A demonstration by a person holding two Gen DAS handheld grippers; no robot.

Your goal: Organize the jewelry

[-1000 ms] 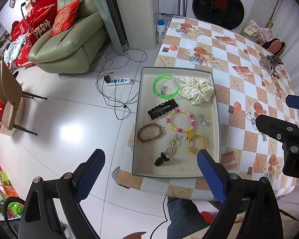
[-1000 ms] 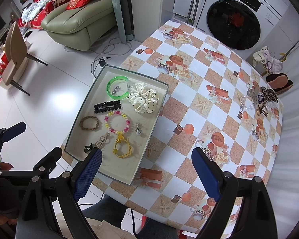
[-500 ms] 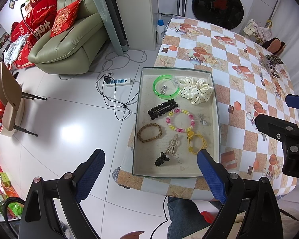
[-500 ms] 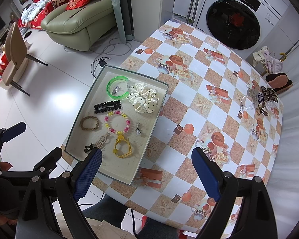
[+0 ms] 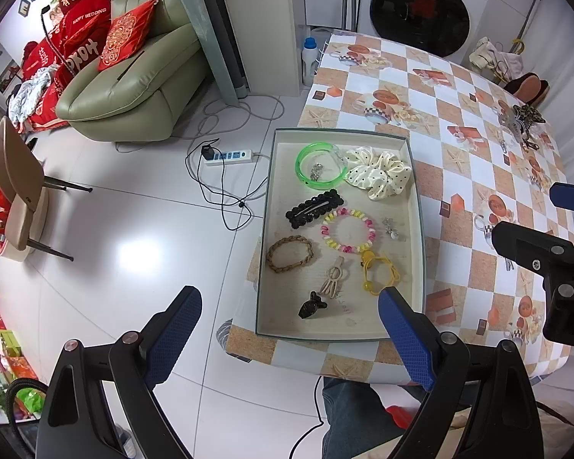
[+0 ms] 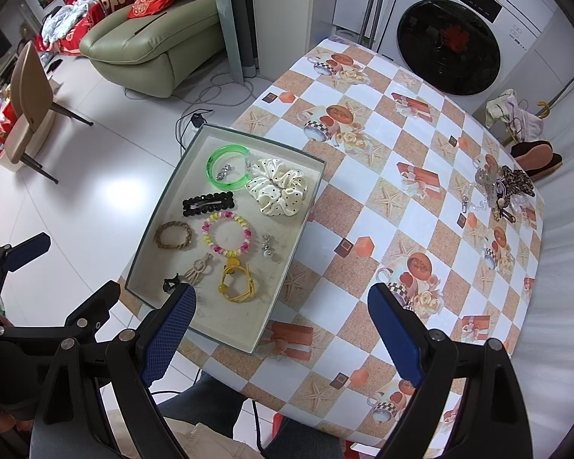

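Note:
A shallow grey tray (image 5: 266, 229) (image 6: 310, 206) lies at the table's left edge. It holds a green bangle (image 5: 319, 166), a cream dotted scrunchie (image 5: 379, 176), a black hair clip (image 5: 314, 208), a pink-yellow bead bracelet (image 5: 348, 229), a braided brown bracelet (image 5: 290, 253), a yellow hair tie (image 5: 379, 273), small earrings (image 5: 391, 227) and a small black clip (image 5: 312, 306). A pile of loose jewelry (image 6: 501, 187) lies at the table's far right. My left gripper (image 5: 289, 323) and my right gripper (image 6: 281, 319) are open, empty, high above the near table edge.
The checked tablecloth (image 6: 401, 199) covers the table. A washing machine (image 6: 451, 42) stands behind it. A green sofa (image 5: 134, 88), a power strip with cables (image 5: 229, 157) and a chair (image 5: 19, 191) are on the floor to the left. My legs (image 5: 348, 413) are below.

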